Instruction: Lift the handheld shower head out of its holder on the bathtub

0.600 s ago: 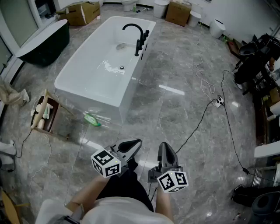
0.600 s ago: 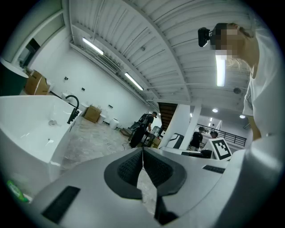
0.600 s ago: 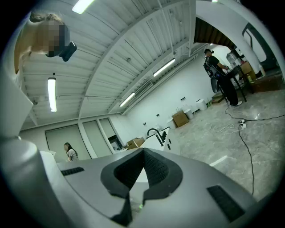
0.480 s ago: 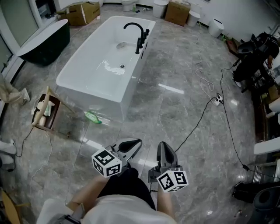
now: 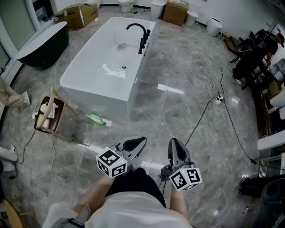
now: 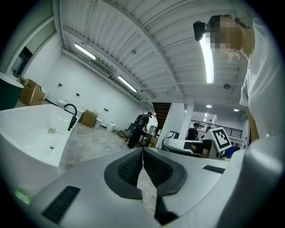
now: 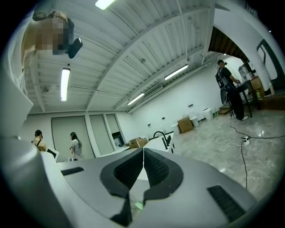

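Observation:
The white bathtub (image 5: pixel 95 84) stands far ahead on the marble floor. A black arched faucet (image 5: pixel 135 27) rises from its right rim, with slim black uprights (image 5: pixel 146 36) beside it. They are too small to tell the handheld shower head apart from its holder. My left gripper (image 5: pixel 135 144) and right gripper (image 5: pixel 176 148) hover side by side close to the person's body, well short of the tub. Both are shut with nothing between the pads. The tub (image 6: pixel 26 133) and faucet (image 6: pixel 70 115) show at the left of the left gripper view. The right gripper view shows the faucet (image 7: pixel 163 137) just above its jaws.
A wooden crate with bottles (image 5: pixel 48 115) and a green object (image 5: pixel 96 119) lie on the floor near the tub's front end. A black tub (image 5: pixel 42 42) stands at the left, cardboard boxes (image 5: pixel 80 13) at the back. Cables and a power strip (image 5: pixel 217 99) cross the floor to the right, near dark equipment (image 5: pixel 251 58).
The head view has shifted a little, so the tub sits slightly higher and further left. Both grippers stay shut and side by side, the right one a bit further right.

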Demonstrator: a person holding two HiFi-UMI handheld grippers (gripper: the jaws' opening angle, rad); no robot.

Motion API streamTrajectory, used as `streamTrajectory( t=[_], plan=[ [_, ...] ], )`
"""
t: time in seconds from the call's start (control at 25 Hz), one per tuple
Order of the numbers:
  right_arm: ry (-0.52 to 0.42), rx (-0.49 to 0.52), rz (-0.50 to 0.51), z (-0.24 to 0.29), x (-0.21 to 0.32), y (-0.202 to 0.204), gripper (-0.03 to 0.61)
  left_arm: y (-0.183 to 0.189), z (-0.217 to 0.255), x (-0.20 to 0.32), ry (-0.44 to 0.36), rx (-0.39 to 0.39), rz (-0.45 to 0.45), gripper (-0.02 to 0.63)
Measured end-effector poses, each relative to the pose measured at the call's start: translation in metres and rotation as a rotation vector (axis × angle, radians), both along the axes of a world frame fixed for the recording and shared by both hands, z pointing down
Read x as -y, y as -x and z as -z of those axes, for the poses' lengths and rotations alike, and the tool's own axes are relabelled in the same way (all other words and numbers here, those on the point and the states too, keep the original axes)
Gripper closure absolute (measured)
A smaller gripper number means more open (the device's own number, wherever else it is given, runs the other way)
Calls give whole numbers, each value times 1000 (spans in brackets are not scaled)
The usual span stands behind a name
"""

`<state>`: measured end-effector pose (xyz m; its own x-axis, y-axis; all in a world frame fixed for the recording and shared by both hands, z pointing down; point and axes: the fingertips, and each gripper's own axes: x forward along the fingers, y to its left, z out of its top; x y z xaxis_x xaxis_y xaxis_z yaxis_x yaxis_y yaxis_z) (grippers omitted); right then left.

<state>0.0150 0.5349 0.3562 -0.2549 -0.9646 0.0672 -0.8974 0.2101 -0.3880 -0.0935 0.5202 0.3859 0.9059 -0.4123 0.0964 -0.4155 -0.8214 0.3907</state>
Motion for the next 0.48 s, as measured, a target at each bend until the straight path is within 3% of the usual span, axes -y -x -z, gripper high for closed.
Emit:
streamTrajectory(
  t=[0.48],
  plan=[
    [-23, -4, -98, -6, 16, 9, 561, 30, 5, 14, -44, -22, -40, 601]
  ],
)
